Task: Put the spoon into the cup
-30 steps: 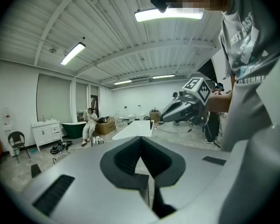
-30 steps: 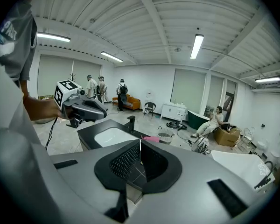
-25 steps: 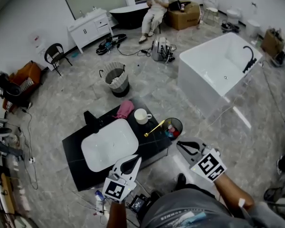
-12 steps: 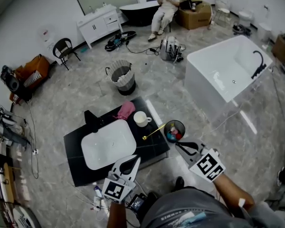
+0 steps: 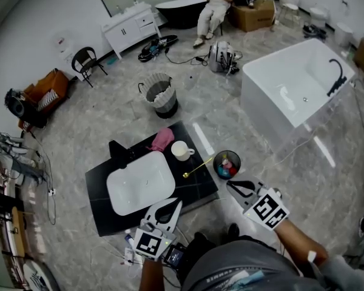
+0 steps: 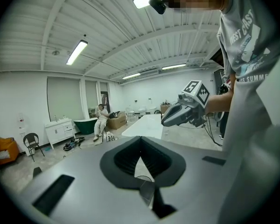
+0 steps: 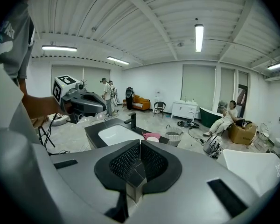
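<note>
Two clenched empty grippers, left gripper (image 5: 176, 202), right gripper (image 5: 229, 184), gold spoon (image 5: 197, 165) near white cup (image 5: 181, 151) on black countertop (image 5: 195, 185)

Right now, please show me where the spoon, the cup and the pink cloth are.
spoon (image 5: 198, 166): head view, middle of its gold handle.
cup (image 5: 180, 151): head view, centre of its white mouth.
pink cloth (image 5: 161, 139): head view, middle of the cloth.

Head view looks steeply down; gripper views share the bathtub (image 5: 264, 105).
</note>
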Demonstrator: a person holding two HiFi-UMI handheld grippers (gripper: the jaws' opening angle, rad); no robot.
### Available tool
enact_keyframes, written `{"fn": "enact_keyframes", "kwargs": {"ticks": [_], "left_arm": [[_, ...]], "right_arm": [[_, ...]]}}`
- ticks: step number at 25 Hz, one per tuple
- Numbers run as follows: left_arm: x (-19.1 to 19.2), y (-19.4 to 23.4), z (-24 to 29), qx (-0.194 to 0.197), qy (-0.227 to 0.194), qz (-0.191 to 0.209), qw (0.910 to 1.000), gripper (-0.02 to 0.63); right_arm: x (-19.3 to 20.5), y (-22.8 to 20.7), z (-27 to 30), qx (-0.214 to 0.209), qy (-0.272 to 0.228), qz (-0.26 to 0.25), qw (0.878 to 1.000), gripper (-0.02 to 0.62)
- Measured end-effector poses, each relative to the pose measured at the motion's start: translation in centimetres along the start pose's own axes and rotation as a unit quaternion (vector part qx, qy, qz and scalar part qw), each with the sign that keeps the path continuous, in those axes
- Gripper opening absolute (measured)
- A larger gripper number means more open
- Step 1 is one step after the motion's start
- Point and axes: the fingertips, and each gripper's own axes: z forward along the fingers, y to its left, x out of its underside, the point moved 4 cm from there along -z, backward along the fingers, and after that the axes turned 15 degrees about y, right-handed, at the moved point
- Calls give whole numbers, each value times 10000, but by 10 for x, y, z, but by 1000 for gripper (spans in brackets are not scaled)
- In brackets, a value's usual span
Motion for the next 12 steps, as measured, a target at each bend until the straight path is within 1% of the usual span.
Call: {"fn": "enact_keyframes", "kwargs": {"ticks": [5, 9, 12], "left_arm": [[8, 16, 4, 77, -15, -33, 10000, 3], [10, 32, 8, 232, -48, -4, 9997, 3], [8, 42, 11, 343, -151, 42, 9993, 3]], "right_arm": [[-4, -1, 12, 74, 41, 146, 9999, 32], [-13, 1, 19, 181, 142, 223, 9995, 32], [-15, -2, 24, 327, 228, 280, 9988, 32]]}}
